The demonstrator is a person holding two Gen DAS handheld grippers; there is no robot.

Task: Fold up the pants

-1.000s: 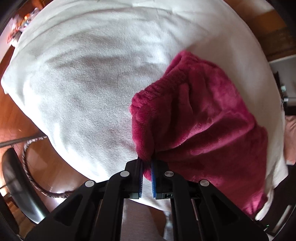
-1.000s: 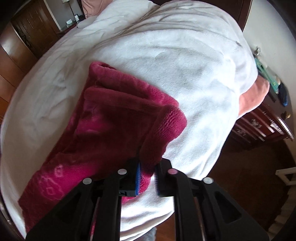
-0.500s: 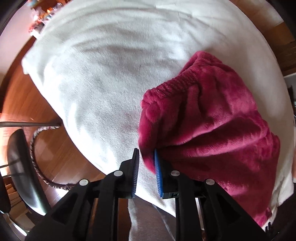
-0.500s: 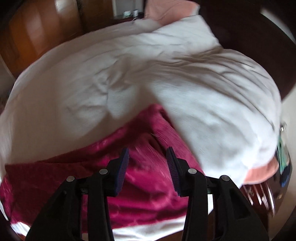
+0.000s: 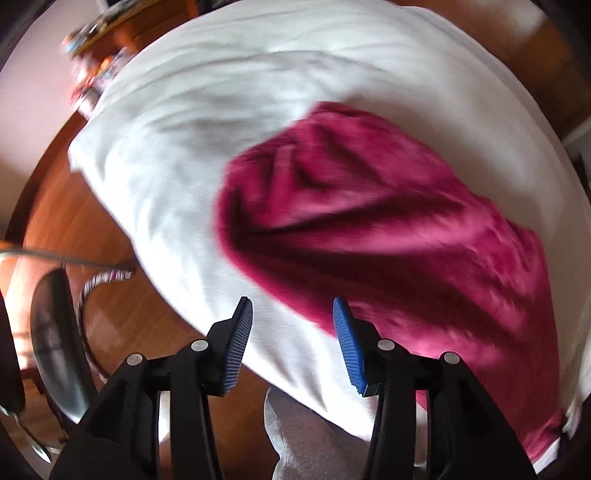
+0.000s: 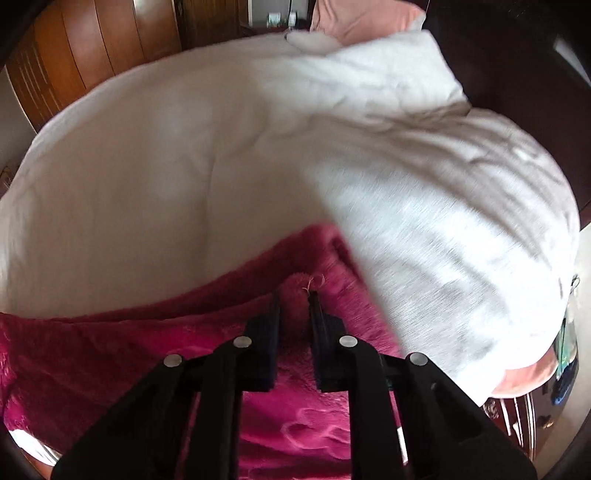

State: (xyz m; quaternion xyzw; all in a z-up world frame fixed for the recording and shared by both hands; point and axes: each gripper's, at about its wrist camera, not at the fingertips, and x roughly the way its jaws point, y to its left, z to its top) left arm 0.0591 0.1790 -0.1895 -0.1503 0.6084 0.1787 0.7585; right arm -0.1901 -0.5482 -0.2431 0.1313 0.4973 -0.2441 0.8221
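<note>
The magenta fleece pants (image 5: 369,221) lie bunched on a white blanket (image 5: 221,92) that covers a bed. My left gripper (image 5: 291,302) hovers above the blanket just beside the pants' near edge. Its jaws are opening and nothing is between them. In the right wrist view the pants (image 6: 110,350) fill the lower left, with a pale pattern on the fabric. My right gripper (image 6: 294,295) is shut on a raised fold of the pants near their far edge, and a tuft of fleece pokes up between the pads.
A dark chair (image 5: 55,332) stands on the wood floor left of the bed. A person's grey trouser leg (image 5: 306,443) shows below the left gripper. A pink pillow (image 6: 362,18) lies at the bed's far end. Wooden panels (image 6: 92,55) and a dresser (image 6: 517,413) flank the bed.
My left gripper let go of the pants' edge, opened and drew back over the blanket. My right gripper released its corner, shifted to another spot and closed on a fold.
</note>
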